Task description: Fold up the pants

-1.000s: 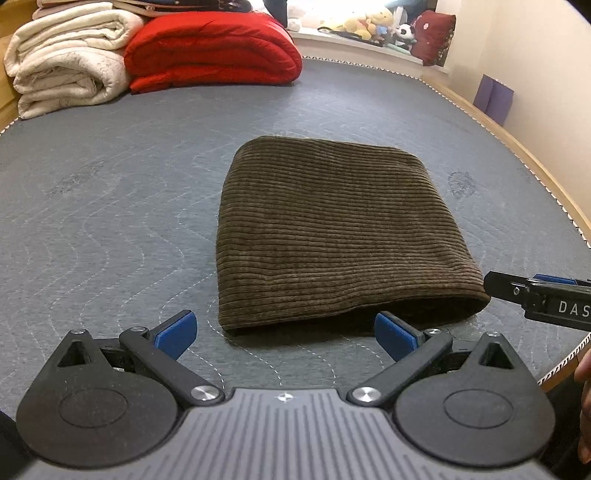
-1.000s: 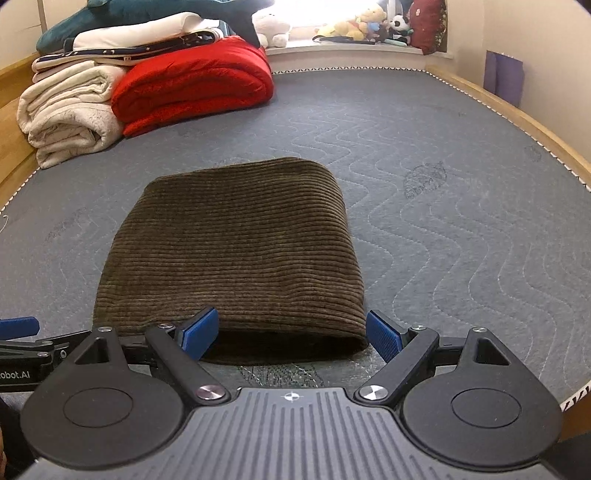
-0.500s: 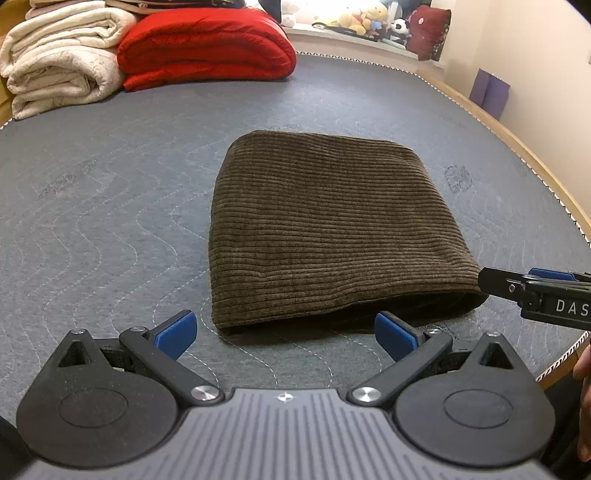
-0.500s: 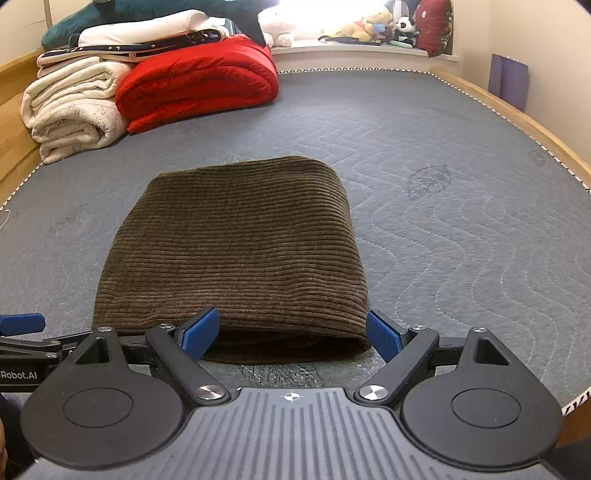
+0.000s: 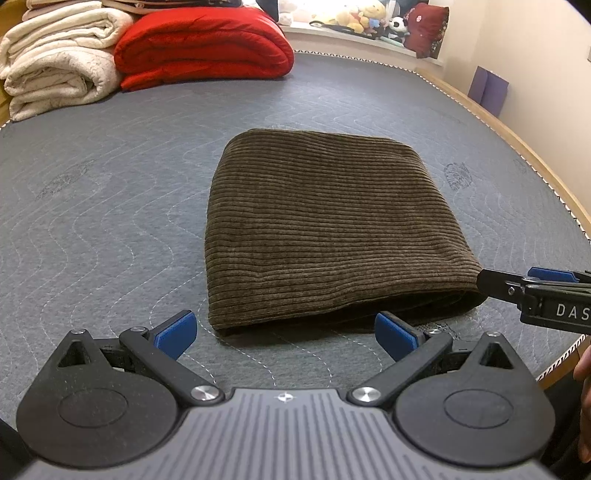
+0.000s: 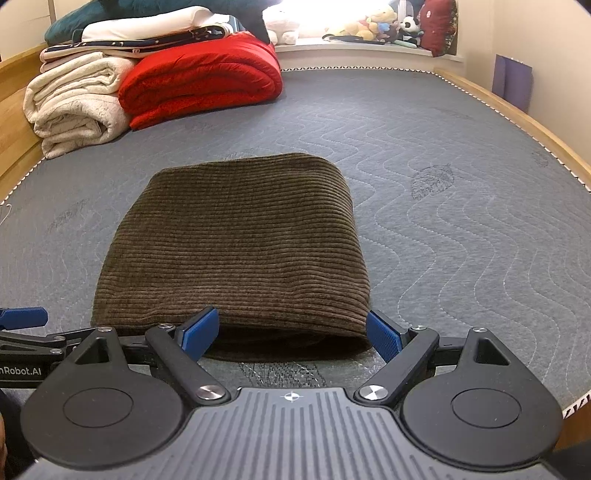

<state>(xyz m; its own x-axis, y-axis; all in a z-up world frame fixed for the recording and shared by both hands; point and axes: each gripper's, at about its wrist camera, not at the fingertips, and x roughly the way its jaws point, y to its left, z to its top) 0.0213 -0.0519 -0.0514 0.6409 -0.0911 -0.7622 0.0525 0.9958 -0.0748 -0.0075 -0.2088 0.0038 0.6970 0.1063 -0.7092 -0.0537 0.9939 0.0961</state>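
Brown corduroy pants (image 5: 325, 229) lie folded into a flat rectangle on the grey quilted mattress (image 5: 110, 206); they also show in the right wrist view (image 6: 240, 247). My left gripper (image 5: 284, 334) is open and empty, just short of the near edge of the fold. My right gripper (image 6: 291, 332) is open and empty, its blue pads at the near right part of the same edge. The right gripper's finger shows at the right edge of the left wrist view (image 5: 535, 295). The left gripper's finger shows at the left edge of the right wrist view (image 6: 26, 321).
A folded red quilt (image 5: 203, 40) and rolled cream blankets (image 5: 55, 62) lie at the far left of the mattress. Plush toys (image 6: 373, 27) sit on the far sill. A wooden bed rail (image 6: 524, 122) runs along the right side.
Both grippers have drawn back and risen slightly from the pants. They stay open. The pants have not moved.
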